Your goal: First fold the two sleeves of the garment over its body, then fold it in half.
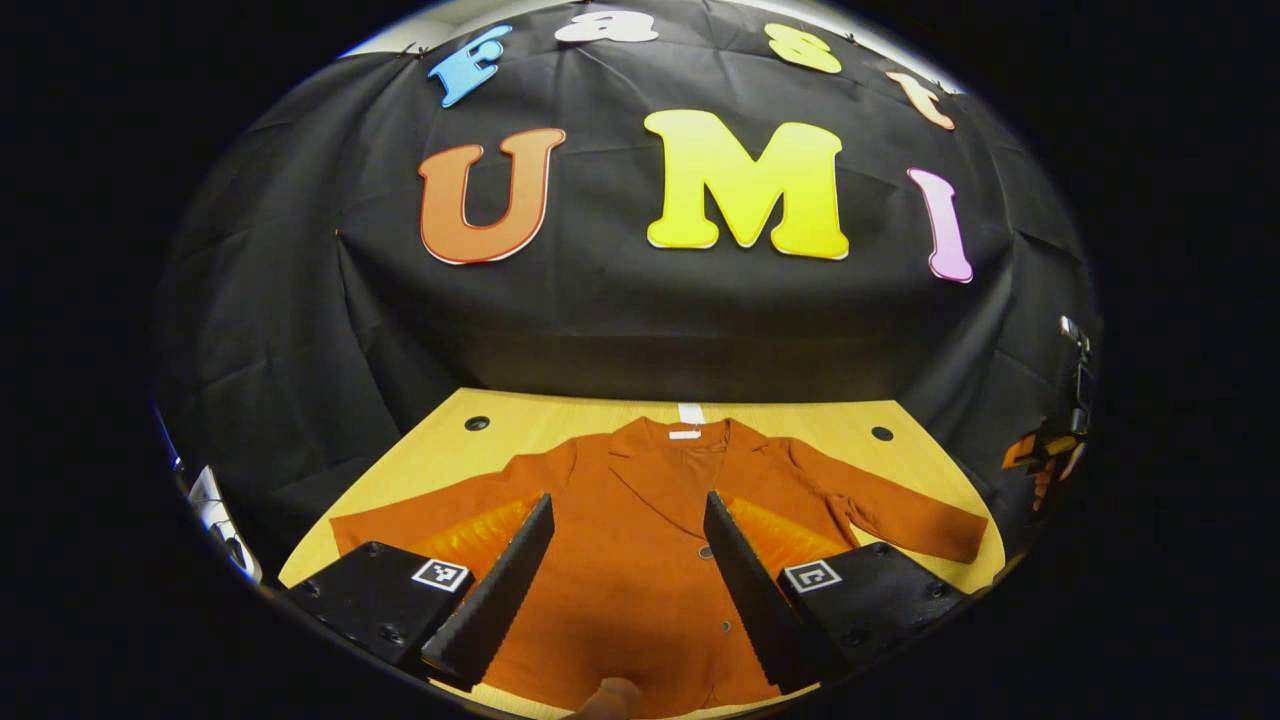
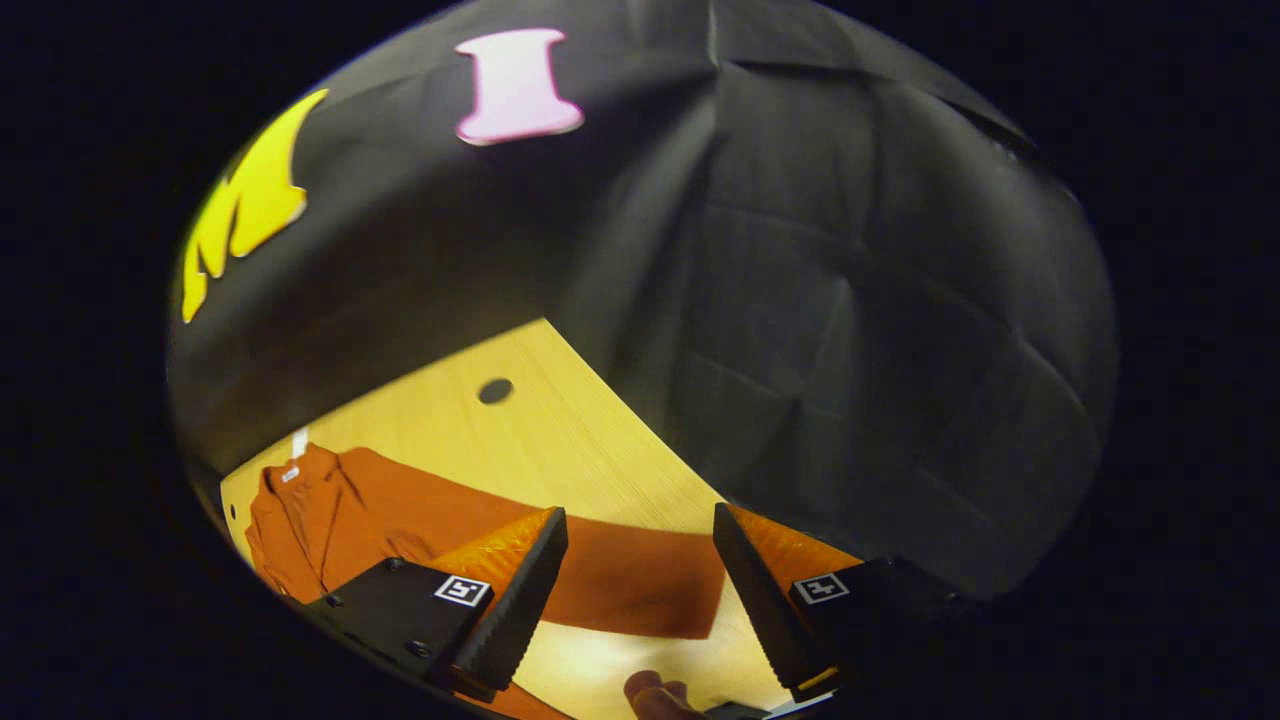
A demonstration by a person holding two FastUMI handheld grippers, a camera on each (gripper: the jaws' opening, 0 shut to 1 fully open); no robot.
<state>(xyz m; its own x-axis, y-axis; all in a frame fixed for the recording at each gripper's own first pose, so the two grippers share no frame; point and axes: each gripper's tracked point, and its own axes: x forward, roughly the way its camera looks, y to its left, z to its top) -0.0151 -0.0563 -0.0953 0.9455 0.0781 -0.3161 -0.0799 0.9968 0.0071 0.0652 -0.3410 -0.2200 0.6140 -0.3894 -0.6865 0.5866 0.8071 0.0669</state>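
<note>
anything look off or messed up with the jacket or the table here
Nothing stands out. The rust-orange buttoned jacket lies flat on the light wooden table, collar away from the camera, both sleeves spread outward and not yet folded. The left gripper and right gripper are open above it.

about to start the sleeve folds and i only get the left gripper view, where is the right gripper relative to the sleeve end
Observer: The right gripper hangs open above the cuff of the coat's outstretched sleeve; the cuff lies between its fingers.
Operator: is that sleeve flat or bunched
Observer: In the right gripper view it lies flat and straight on the wooden table, running from shoulder to cuff.
Operator: anything near that cuff
Observer: A fingertip of the person's hand shows at the bottom edge, just below the cuff.
</note>
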